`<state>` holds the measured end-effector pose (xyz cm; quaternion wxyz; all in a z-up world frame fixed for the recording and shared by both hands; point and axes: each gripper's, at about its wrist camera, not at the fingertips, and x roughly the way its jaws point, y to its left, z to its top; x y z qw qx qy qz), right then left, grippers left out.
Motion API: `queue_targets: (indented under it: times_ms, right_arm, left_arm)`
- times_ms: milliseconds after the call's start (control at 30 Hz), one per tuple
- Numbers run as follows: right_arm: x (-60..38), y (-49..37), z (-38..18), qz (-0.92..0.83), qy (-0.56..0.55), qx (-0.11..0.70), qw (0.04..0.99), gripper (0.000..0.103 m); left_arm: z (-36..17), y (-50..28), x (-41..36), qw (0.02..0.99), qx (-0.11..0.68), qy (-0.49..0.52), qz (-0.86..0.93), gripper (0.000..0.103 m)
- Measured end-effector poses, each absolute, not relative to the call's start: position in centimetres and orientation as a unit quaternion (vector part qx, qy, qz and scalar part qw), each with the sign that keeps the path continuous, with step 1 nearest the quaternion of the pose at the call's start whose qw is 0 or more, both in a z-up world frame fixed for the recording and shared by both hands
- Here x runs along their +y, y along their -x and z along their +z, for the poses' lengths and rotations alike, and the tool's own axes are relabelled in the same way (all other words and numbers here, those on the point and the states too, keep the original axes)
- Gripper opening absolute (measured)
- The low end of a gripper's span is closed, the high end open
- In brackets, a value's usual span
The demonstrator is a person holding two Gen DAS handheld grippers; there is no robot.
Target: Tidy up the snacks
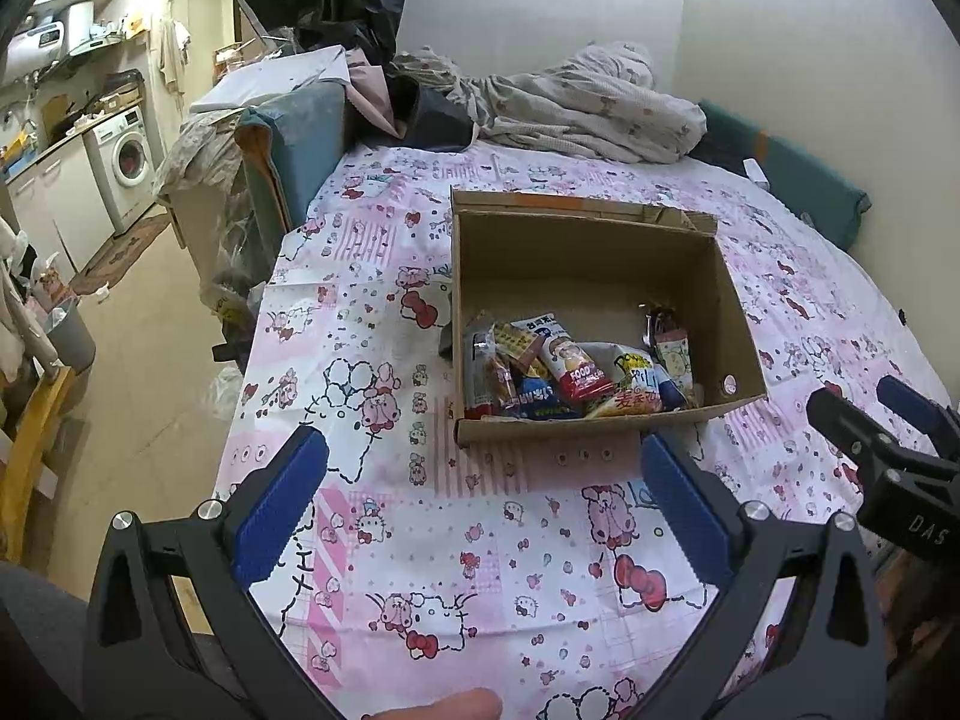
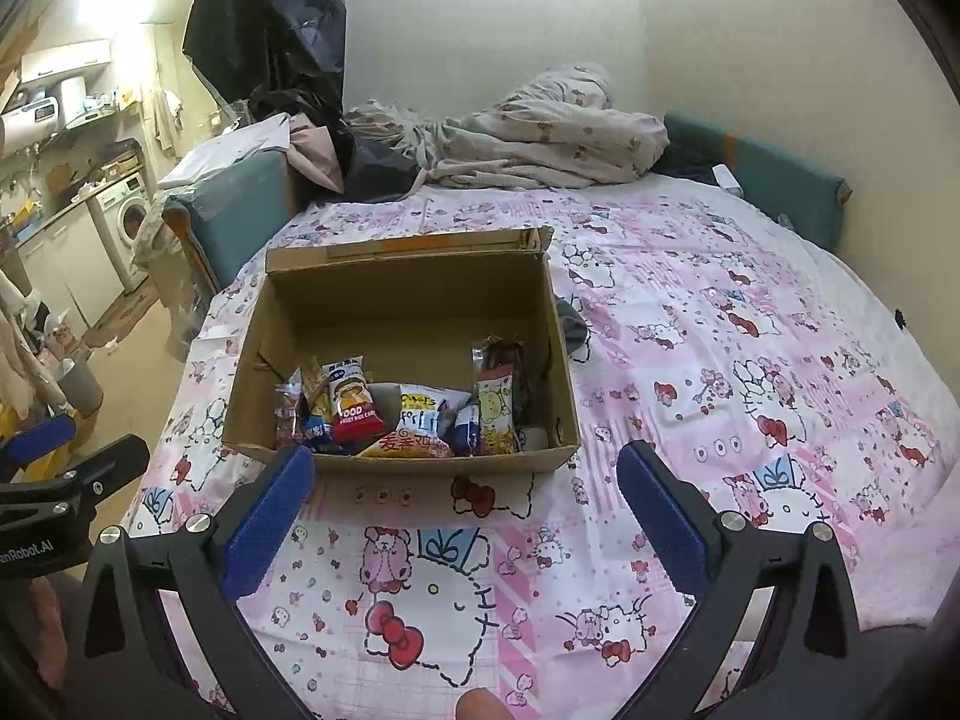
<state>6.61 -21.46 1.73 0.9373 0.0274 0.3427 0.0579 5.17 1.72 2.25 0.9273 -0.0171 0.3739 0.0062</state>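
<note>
Pink cartoon-print bedsheet (image 1: 480, 540) covers the bed that fills both wrist views, with a kitchen corner off to the left side.

From the left wrist view, the left gripper (image 1: 480, 492) hovers over the sheet with its blue-padded fingers (image 1: 279, 504) spread wide and nothing between them. The right gripper (image 2: 465, 510) is likewise spread wide and empty above the sheet, its blue pads (image 2: 663, 516) flanking the near edge of the box. Each gripper shows at the margin of the other's view, side by side and apart.

Just beyond both sets of fingertips sits an open cardboard box (image 1: 600, 252) resting on the sheet, flaps up at the far side. The snack packets (image 1: 570, 372) lie bunched along the near wall of the box, leaving the far half of its floor bare. Among them a red packet marked FOOD (image 2: 354, 402) leans upright, a yellow and white bag (image 2: 414, 426) lies beside it, and a pale packet with a cartoon face (image 2: 498, 414) stands toward the right wall.

Past the box, a crumpled patterned blanket (image 1: 588, 108) is heaped at the head of the bed against the wall, with dark clothing (image 2: 270, 18) hanging to its left. Farther left, a white washing machine (image 1: 126, 162) stands under a counter.
</note>
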Motion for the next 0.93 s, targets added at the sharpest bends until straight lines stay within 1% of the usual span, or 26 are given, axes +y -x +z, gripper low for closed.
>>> queue_targets:
  times_ms: [633,933]
  right_arm:
    - [-21.6,-6.6,1.9,0.059,-0.032,0.341,0.938,0.103]
    - [-22.2,-6.5,2.8,0.056,-0.052,0.326,0.942,0.103]
  left_arm:
    - [2.3,-5.5,2.0,0.926,0.377,0.019,0.011,0.103]
    - [2.2,-5.4,2.1,0.928,0.371,0.025,0.014,0.103]
